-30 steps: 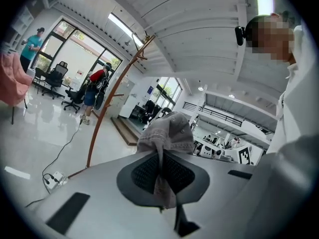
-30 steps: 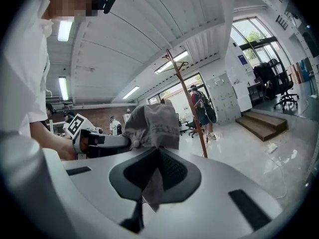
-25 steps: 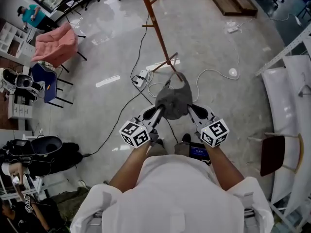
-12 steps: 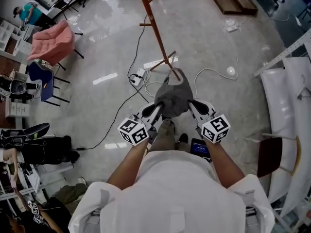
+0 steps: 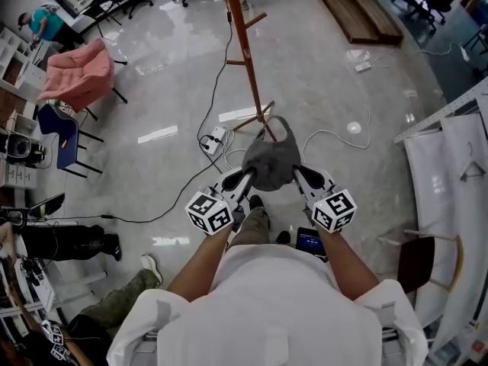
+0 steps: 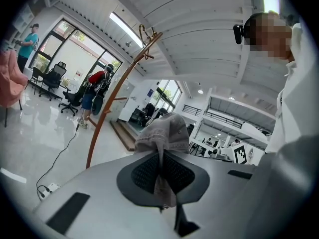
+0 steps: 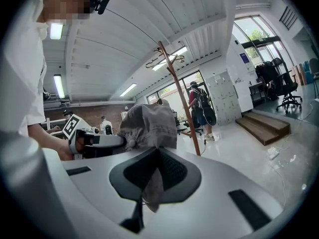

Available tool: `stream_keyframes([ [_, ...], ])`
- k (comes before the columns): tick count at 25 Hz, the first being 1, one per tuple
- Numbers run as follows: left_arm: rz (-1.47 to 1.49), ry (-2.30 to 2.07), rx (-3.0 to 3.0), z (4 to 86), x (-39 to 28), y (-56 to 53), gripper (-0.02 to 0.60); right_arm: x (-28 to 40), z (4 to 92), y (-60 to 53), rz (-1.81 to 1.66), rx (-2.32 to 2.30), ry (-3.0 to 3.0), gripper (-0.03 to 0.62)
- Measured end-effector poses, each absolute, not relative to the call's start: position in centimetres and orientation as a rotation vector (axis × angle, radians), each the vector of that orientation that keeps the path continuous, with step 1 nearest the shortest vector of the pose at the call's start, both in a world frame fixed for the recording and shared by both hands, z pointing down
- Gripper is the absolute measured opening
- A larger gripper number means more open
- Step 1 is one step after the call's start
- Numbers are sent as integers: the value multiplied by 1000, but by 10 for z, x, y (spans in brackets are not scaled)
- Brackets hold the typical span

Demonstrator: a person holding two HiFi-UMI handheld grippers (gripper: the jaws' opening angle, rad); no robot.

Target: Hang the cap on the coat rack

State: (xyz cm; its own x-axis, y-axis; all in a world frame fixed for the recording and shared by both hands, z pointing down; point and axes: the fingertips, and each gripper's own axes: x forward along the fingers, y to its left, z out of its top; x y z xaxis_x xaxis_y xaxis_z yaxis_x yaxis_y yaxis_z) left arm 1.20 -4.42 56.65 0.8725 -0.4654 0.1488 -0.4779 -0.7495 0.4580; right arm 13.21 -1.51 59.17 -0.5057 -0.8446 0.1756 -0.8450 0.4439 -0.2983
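Note:
A grey cap (image 5: 271, 161) hangs between my two grippers in front of the person's body. My left gripper (image 5: 249, 175) is shut on the cap's left edge, and grey cloth (image 6: 162, 156) is pinched between its jaws. My right gripper (image 5: 297, 173) is shut on the right edge, with cap fabric (image 7: 149, 133) pressed in its jaws. The brown wooden coat rack (image 5: 245, 59) stands just beyond the cap, its pole leaning up to the frame's top. Its hooked top (image 6: 146, 34) shows in the left gripper view, and its pole (image 7: 180, 96) in the right gripper view.
Cables and a power strip (image 5: 212, 137) lie on the glossy floor by the rack's foot. A pink chair (image 5: 75, 72) and a blue chair (image 5: 59, 124) stand at left. A brown chair (image 5: 415, 264) and white panels (image 5: 450, 166) are at right. People stand far off.
The person has stepped forward. The coat rack and floor have slid down the view, so more of the pole shows. Both grippers still hold the cap at the same spread.

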Motion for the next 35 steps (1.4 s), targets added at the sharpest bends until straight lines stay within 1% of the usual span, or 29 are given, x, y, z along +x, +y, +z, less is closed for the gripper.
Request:
stream_keyframes([
  [13,-15,-660,2541,574,-13,-160,21,108,593,-131,551,1609,-2599,28],
  [26,-34,-623,2540,584,-18,-232,21,104,599,-203,529,1636,-2553,28],
  [35,-22,-694,2537,600,-10,-280,21,113,617,-256,530,1590,-2572,28],
])
